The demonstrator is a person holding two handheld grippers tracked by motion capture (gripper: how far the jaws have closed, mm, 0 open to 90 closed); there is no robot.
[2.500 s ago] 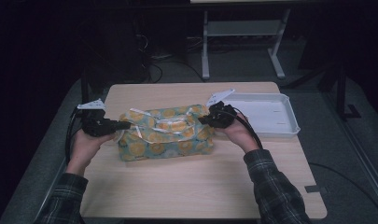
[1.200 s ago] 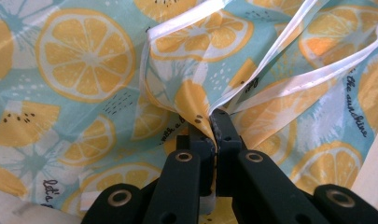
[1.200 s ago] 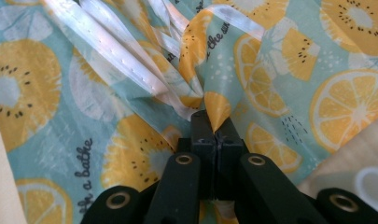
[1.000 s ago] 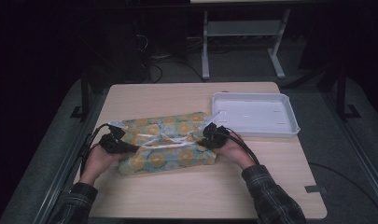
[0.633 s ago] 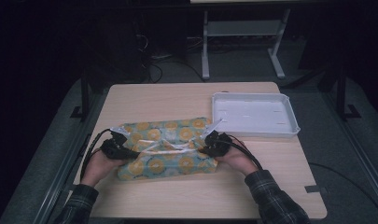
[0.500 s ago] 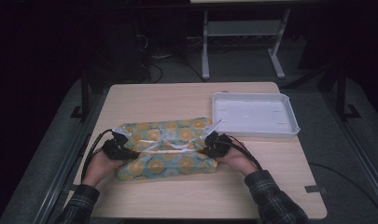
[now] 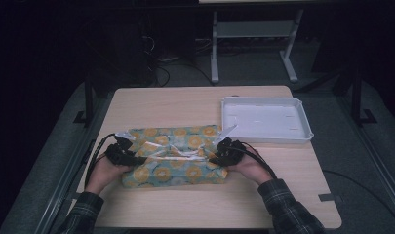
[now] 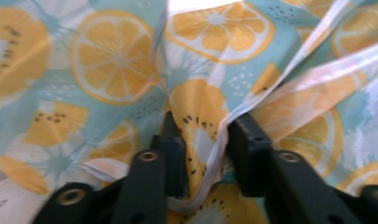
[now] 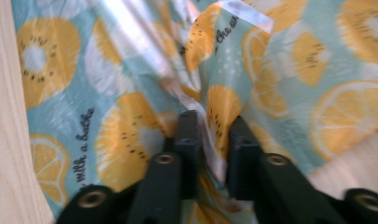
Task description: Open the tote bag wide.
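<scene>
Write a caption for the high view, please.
Two hand-held grippers, left and right, at the ends of a fruit-print bag.

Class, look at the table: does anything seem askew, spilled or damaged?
Nothing is spilled or torn. The fruit-print bag lies rumpled and slightly askew to the table edge, its top puckered along the middle. The white tray sits squarely beside it, undamaged.

Room dark, light falls mostly on the table (image 7: 195, 204), a light wood top w/ dark metal frame. Grey floor (image 7: 361, 161) around it. Beyond the table's far edge, well past the claws: white stand (image 7: 253, 36) w/ two legs and a shelf, black cables (image 7: 163, 61) on the floor to its left. Back wall lost in shadow.
</scene>
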